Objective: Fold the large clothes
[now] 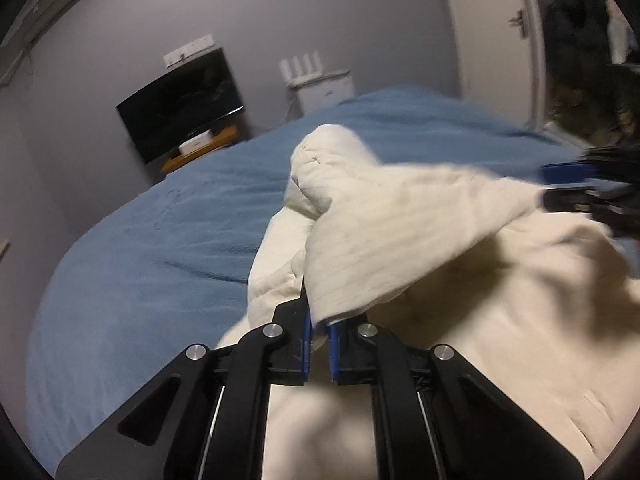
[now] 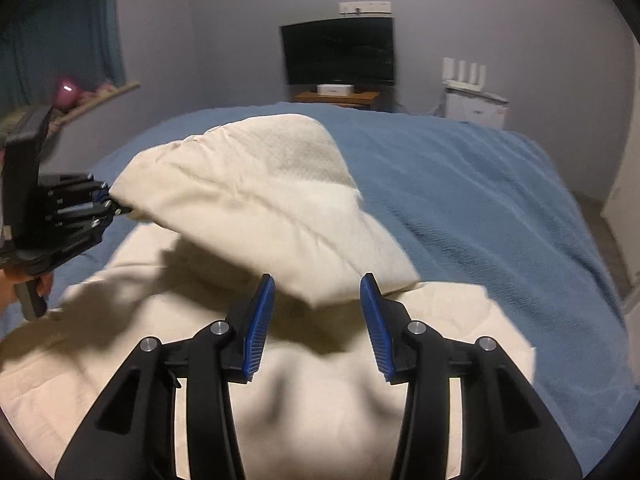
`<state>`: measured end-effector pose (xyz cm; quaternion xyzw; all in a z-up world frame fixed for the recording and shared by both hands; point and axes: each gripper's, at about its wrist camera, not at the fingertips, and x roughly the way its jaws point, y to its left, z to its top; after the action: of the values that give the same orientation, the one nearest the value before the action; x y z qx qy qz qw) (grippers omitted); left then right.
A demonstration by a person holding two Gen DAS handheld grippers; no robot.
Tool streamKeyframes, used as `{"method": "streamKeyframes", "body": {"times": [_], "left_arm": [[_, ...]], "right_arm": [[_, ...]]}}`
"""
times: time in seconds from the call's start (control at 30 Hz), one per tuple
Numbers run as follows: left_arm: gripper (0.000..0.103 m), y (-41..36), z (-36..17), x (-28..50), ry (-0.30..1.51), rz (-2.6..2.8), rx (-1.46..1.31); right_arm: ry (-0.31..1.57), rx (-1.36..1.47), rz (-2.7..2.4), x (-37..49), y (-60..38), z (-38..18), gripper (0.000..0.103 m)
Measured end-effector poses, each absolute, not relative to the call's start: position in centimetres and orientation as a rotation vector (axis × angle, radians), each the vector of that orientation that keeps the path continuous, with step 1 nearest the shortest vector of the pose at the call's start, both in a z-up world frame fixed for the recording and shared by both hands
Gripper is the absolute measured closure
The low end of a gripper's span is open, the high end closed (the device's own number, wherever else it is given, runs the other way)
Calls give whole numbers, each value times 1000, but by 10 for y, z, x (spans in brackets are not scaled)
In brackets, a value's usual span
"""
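A large cream quilted garment (image 1: 400,224) lies on a blue bedspread (image 1: 160,248); it also shows in the right wrist view (image 2: 256,208). My left gripper (image 1: 319,320) is shut on a corner of the garment's raised flap, seen from the side in the right wrist view (image 2: 114,204). My right gripper (image 2: 316,300) is open, its blue pads (image 2: 260,320) either side of the flap's other corner, not gripping it. It shows blurred at the right edge of the left wrist view (image 1: 560,184). The flap hangs lifted over the rest of the garment.
A dark TV (image 2: 338,52) stands on a wooden stand (image 2: 338,96) beyond the bed's far edge. A white cabinet with a router (image 2: 474,104) is at the far right. A door (image 1: 492,32) and hanging clothes (image 1: 580,40) are to the right. A shelf with a pink lamp (image 2: 66,94) is at left.
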<state>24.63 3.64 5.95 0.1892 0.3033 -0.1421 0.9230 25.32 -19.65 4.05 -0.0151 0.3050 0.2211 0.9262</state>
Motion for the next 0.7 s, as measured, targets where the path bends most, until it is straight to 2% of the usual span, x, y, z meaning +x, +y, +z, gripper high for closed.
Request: {"method": "streamKeyframes", "body": {"times": [0.07, 0.1, 0.27, 0.37, 0.47, 0.57, 0.6, 0.63, 0.7], "left_arm": [[96, 40, 55, 222, 636, -342, 413], [97, 40, 43, 214, 661, -354, 456], [97, 42, -13, 233, 834, -329, 510], [96, 40, -24, 245, 868, -313, 518], [91, 38, -23, 247, 871, -326, 526], [74, 40, -16, 240, 858, -346, 508], [59, 41, -12, 237, 855, -355, 492], [50, 43, -2, 231, 840, -390, 447], [43, 46, 7, 226, 821, -439, 391]], "right_arm": [[617, 23, 589, 242, -203, 42, 44], [605, 40, 646, 237, -205, 43, 42], [634, 4, 561, 248, -186, 42, 42], [702, -52, 501, 270, -161, 29, 42], [774, -68, 464, 289, -144, 10, 42], [834, -47, 443, 300, -140, -8, 42], [847, -34, 444, 301, -141, -12, 42], [854, -25, 446, 301, -143, -14, 42], [852, -26, 454, 299, -146, -14, 42]]}}
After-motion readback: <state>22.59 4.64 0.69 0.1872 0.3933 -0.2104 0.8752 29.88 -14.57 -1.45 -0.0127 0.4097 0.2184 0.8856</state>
